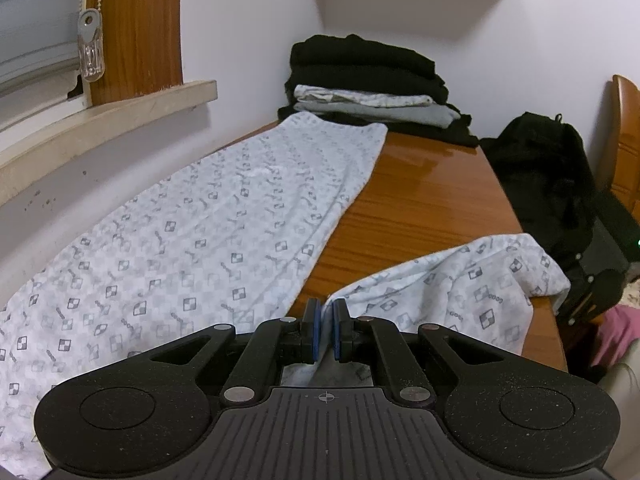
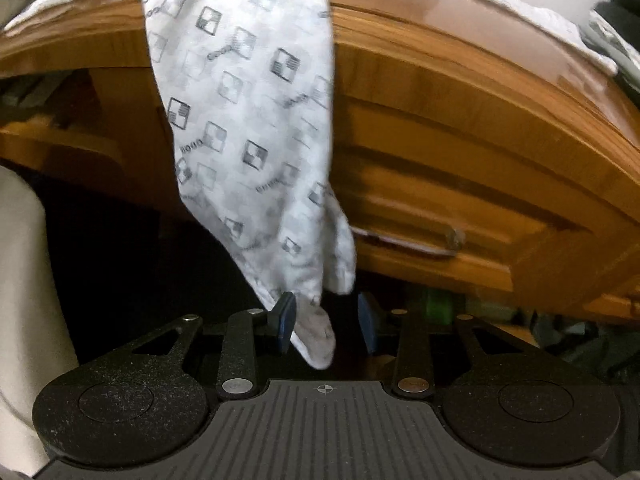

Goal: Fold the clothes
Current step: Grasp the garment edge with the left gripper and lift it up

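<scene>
White trousers with a grey square print (image 1: 208,216) lie stretched along the wall side of a wooden table (image 1: 424,200). One part (image 1: 460,292) is bunched at the table's near right edge. My left gripper (image 1: 326,309) is shut on a fold of this cloth between its blue pads. In the right wrist view a trouser leg (image 2: 248,120) hangs over the table's front edge (image 2: 440,60). Its lower end hangs between the fingers of my right gripper (image 2: 326,314). It touches the left pad (image 2: 286,320), while the right pad (image 2: 366,322) stands apart from the cloth.
A stack of folded black and grey clothes (image 1: 360,80) sits at the table's far end. A black bag (image 1: 552,184) stands to the right of the table, with pink cloth (image 1: 616,332) below it. A window sill (image 1: 100,120) juts out on the left. Under the tabletop is a drawer with a metal handle (image 2: 408,244).
</scene>
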Motion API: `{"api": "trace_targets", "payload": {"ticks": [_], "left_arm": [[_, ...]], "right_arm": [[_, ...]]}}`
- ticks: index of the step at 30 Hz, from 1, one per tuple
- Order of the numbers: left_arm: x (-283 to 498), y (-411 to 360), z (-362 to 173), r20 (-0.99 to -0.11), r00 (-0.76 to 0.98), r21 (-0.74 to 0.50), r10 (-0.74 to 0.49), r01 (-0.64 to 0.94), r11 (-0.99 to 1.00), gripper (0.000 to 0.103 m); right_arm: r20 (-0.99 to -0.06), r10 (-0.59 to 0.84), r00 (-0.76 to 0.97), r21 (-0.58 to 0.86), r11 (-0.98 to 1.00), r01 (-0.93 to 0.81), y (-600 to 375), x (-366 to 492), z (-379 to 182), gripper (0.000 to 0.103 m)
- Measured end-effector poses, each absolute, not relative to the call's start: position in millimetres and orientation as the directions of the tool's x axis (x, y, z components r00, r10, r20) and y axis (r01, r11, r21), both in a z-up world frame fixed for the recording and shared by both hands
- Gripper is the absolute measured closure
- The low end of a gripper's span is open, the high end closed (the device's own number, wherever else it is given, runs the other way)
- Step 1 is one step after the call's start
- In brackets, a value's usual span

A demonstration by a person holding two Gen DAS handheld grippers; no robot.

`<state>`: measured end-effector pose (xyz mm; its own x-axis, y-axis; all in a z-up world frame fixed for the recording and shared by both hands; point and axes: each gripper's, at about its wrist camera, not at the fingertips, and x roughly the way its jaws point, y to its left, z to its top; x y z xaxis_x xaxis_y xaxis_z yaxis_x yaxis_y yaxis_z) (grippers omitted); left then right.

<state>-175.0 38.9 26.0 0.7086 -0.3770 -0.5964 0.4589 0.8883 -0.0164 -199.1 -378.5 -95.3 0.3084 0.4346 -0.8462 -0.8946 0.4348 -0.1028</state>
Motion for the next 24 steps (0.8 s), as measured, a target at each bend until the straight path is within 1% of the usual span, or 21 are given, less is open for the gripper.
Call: {"api": "trace_targets", "payload": {"ticks": [6, 11, 13, 14, 15, 16, 20, 24], "left_arm": [[-175, 40, 26, -0.599, 0.706, -0.016, -0.378, 0.461, 0.887, 0.096], [-176, 39, 27, -0.588, 0.717, -0.007, -0.375, 0.459, 0.888, 0.096], [-178, 39, 29, -0.571, 0.731, -0.001, -0.374, 0.455, 0.891, 0.096], [-180, 39, 32, -0.558, 0.740, 0.004, -0.374, 0.454, 0.891, 0.096], [-181, 39, 34, -0.545, 0.750, 0.009, -0.375, 0.453, 0.891, 0.096], [-183, 39, 36, -0.531, 0.759, 0.015, -0.376, 0.452, 0.892, 0.097], [-189, 44, 47, -0.464, 0.797, 0.005, -0.387, 0.439, 0.898, 0.097], [-195, 51, 59, -0.376, 0.846, -0.008, -0.379, 0.405, 0.914, 0.098]], "right_arm": [[-0.845, 0.454, 0.283, -0.080, 0.415, -0.906, -383, -204, -89, 0.066], [-0.858, 0.439, 0.268, -0.081, 0.400, -0.913, -376, -199, -105, 0.066], [-0.858, 0.434, 0.273, -0.076, 0.418, -0.905, -374, -193, -114, 0.068], [-0.857, 0.437, 0.273, -0.068, 0.430, -0.900, -375, -191, -113, 0.074], [-0.856, 0.439, 0.273, -0.058, 0.443, -0.895, -376, -189, -112, 0.099], [-0.855, 0.441, 0.272, -0.048, 0.455, -0.889, -378, -187, -110, 0.099], [-0.814, 0.441, 0.379, -0.120, 0.510, -0.852, -395, -187, -80, 0.099], [-0.746, 0.407, 0.528, -0.252, 0.561, -0.789, -418, -185, -28, 0.099]]}}
